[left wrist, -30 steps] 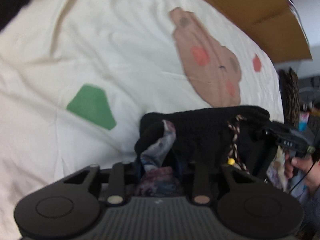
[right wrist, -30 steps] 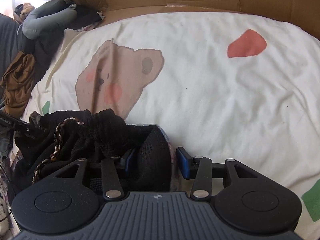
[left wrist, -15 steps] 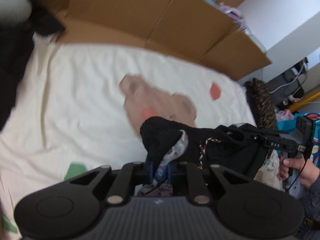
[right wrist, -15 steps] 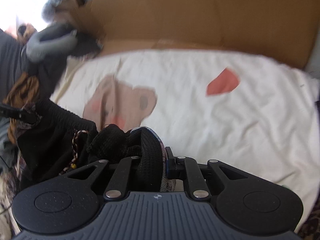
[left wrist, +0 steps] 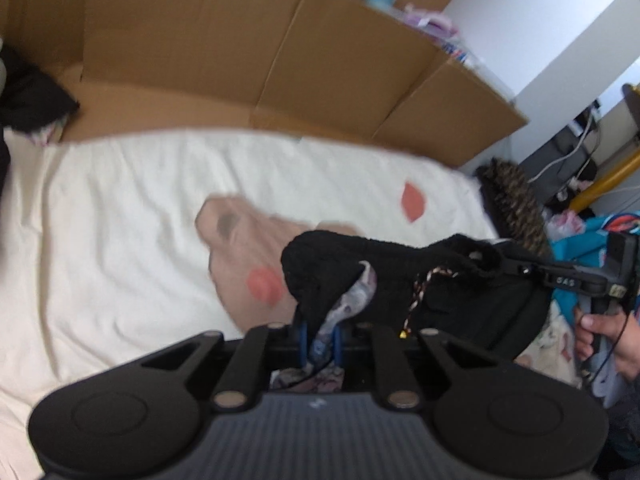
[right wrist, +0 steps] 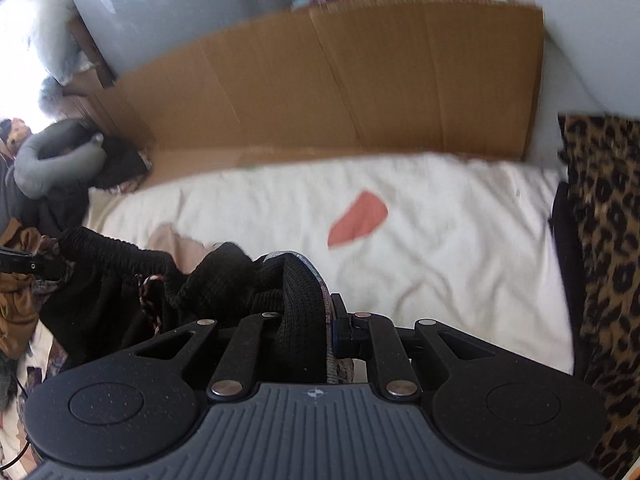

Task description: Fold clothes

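Black garment (left wrist: 400, 280) between both grippers

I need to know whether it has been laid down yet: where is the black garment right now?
The black garment hangs above the cream blanket, stretched between the left tool and the right tool, both shut on its waistband.

Garment (left wrist: 332, 268): black knit, floral grey-purple lining, brown-white braided cord (left wrist: 420, 292). Sheet (right wrist: 440, 240): cream, tan bear print (left wrist: 240, 256), coral patches. Cardboard (right wrist: 340, 80): brown. Cushion (right wrist: 608, 240): leopard print
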Motion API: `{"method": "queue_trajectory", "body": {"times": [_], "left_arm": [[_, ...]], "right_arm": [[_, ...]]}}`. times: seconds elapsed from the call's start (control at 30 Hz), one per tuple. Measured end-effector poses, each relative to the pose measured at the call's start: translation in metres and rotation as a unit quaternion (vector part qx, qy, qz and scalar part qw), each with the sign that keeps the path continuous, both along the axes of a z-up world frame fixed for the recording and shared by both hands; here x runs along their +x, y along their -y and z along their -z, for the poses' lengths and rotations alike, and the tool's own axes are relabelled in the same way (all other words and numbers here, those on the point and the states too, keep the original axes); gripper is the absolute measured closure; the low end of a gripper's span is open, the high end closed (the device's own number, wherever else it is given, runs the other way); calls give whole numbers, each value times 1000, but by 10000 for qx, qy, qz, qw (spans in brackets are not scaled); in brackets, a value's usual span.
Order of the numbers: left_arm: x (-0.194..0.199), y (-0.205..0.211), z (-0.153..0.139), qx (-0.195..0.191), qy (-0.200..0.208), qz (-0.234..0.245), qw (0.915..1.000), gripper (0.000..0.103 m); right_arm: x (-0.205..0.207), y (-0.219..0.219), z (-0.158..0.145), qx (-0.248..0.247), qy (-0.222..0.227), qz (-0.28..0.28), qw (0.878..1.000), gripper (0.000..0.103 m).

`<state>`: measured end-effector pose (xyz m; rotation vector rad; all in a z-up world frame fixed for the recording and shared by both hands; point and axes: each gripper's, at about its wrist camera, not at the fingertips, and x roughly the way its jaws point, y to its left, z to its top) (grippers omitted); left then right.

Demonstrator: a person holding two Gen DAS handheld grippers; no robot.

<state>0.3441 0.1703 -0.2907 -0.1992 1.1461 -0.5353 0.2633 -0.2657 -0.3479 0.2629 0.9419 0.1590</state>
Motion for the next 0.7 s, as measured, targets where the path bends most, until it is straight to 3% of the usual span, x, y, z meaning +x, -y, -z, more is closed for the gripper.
{"method": "queue_trajectory", "body": {"times": [0.3, 0.47, 0.7], "left_arm": [[-25, -5, 44, 164, -515, 38, 9985, 90], [-41, -9, 64, 217, -765, 74, 9968, 90], [-57, -12, 72, 158, -820, 37, 9965, 90]], "right_arm": [[-24, -6, 48, 74, -674, -94, 9977, 91], [-42, -6, 60, 154, -848, -110, 9962, 91], [-61, -5, 70, 313, -1004, -73, 9944, 87]]}}
